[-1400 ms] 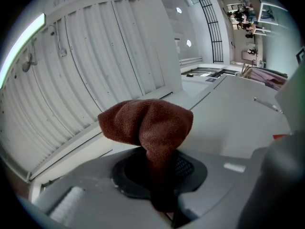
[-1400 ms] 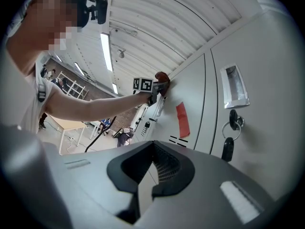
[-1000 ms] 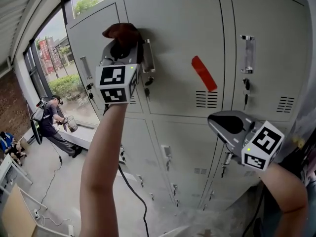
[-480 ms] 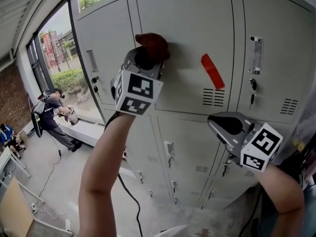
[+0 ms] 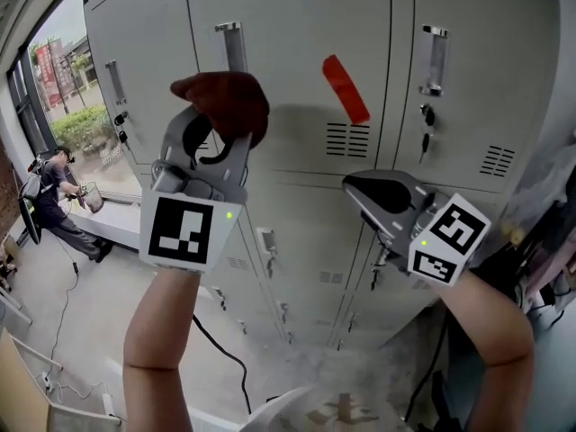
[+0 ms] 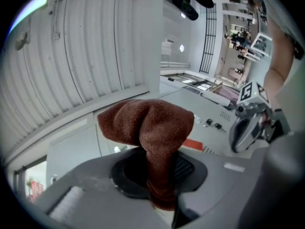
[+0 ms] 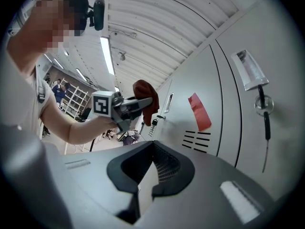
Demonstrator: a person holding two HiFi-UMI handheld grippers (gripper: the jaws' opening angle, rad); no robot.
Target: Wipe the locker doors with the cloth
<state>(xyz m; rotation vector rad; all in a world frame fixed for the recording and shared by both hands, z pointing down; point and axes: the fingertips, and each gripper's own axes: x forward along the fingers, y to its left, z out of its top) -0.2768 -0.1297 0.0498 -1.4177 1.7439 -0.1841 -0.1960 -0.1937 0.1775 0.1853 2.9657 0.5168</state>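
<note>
grey locker doors (image 5: 297,52) | red strip (image 5: 346,89) | window (image 5: 54,79) left | left gripper (image 5: 211,135) pinches cloth (image 5: 225,102)

- My left claw (image 5: 214,133) is raised in front of the upper locker doors (image 5: 297,25). It is clamped on a bunched brown cloth (image 5: 222,103) just below a door handle (image 5: 231,45). I can't tell whether the cloth meets the metal.
- My right claw (image 5: 356,189) hangs lower and to the right, jaws together, with nothing in them.
- A red strip (image 5: 346,89) slants across the middle door above its vent slots (image 5: 346,139).
- A key (image 5: 428,118) hangs at the right door's lock.
</note>
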